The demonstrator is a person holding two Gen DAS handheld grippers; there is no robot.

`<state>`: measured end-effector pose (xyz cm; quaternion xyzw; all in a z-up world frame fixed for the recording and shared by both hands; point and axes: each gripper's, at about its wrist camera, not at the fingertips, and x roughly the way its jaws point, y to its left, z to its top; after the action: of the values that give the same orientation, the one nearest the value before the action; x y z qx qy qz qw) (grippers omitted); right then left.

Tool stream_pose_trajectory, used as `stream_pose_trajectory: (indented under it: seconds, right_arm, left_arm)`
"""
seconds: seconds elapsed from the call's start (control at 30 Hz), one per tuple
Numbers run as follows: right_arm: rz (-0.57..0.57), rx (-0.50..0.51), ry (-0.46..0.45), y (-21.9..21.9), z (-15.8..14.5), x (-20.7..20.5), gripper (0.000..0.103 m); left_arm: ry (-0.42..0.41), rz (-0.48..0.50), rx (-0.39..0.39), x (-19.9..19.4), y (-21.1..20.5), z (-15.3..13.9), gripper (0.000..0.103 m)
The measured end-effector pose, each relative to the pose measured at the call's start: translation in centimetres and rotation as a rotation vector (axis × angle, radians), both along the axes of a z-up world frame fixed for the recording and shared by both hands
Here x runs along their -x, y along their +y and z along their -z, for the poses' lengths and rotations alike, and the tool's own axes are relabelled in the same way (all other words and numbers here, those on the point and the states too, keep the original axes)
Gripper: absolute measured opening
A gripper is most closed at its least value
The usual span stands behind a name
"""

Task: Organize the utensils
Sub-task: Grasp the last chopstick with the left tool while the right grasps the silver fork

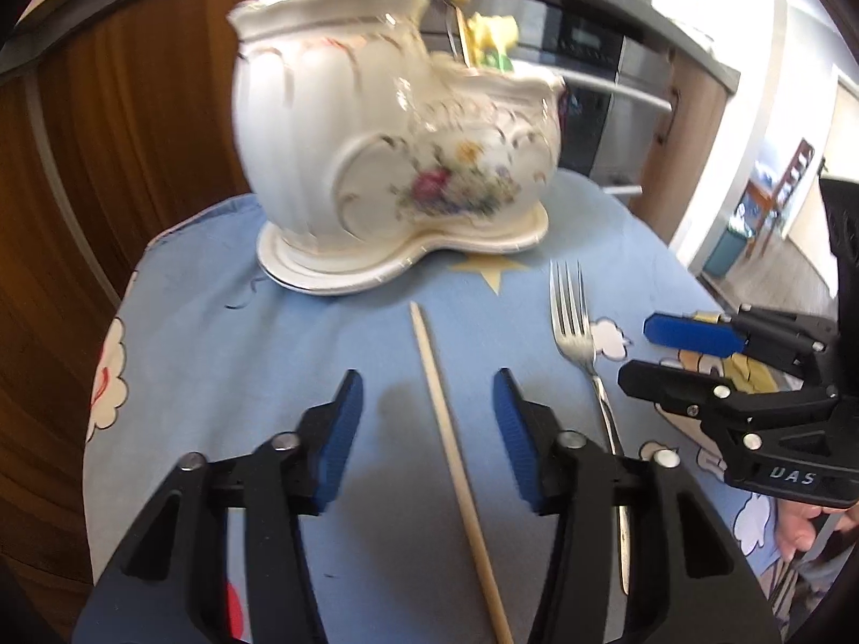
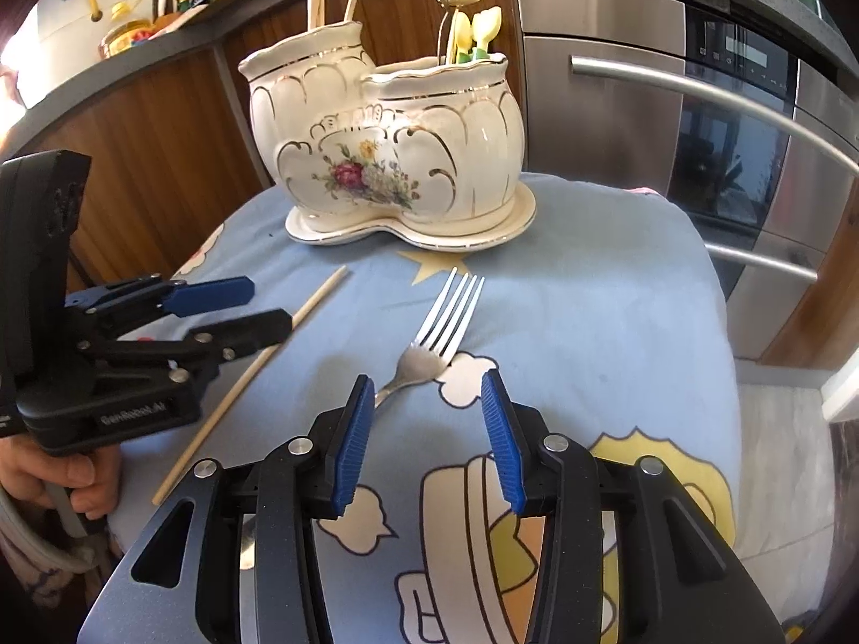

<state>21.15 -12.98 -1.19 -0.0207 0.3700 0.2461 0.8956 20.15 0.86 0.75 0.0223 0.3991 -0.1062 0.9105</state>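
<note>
A white floral two-pot ceramic holder point(image 1: 392, 161) point(image 2: 386, 155) stands on its saucer at the far side of the blue cloth. It holds chopsticks in the left pot and a gold fork and yellow spoons in the right pot. A single wooden chopstick point(image 1: 456, 461) point(image 2: 252, 375) lies on the cloth. My left gripper point(image 1: 427, 392) point(image 2: 257, 306) is open and straddles the chopstick just above it. A silver fork point(image 1: 582, 354) point(image 2: 435, 333) lies to the right. My right gripper point(image 2: 427, 394) point(image 1: 639, 351) is open and empty, above the fork's neck.
The blue cartoon-print cloth point(image 2: 590, 322) covers a small table. Wooden cabinet fronts point(image 2: 161, 150) stand behind it and a steel oven with bar handles point(image 2: 725, 123) stands to the right. A cluttered counter point(image 2: 139, 5) runs above at the back.
</note>
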Motion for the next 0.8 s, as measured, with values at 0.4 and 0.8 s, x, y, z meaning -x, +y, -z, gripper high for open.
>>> stream_pose_trajectory:
  seconds: [0.4,0.8]
  right_arm:
    - [-0.046,0.035,0.041,2.4,0.3,0.1,0.044]
    - [-0.104,0.149,0.021,4.6,0.7,-0.4,0.026]
  left_arm:
    - [0.06,-0.006,0.0,-0.1,0.8,1.2,0.005]
    - [0.06,-0.013,0.013,0.3,2.0,1.2,0.005]
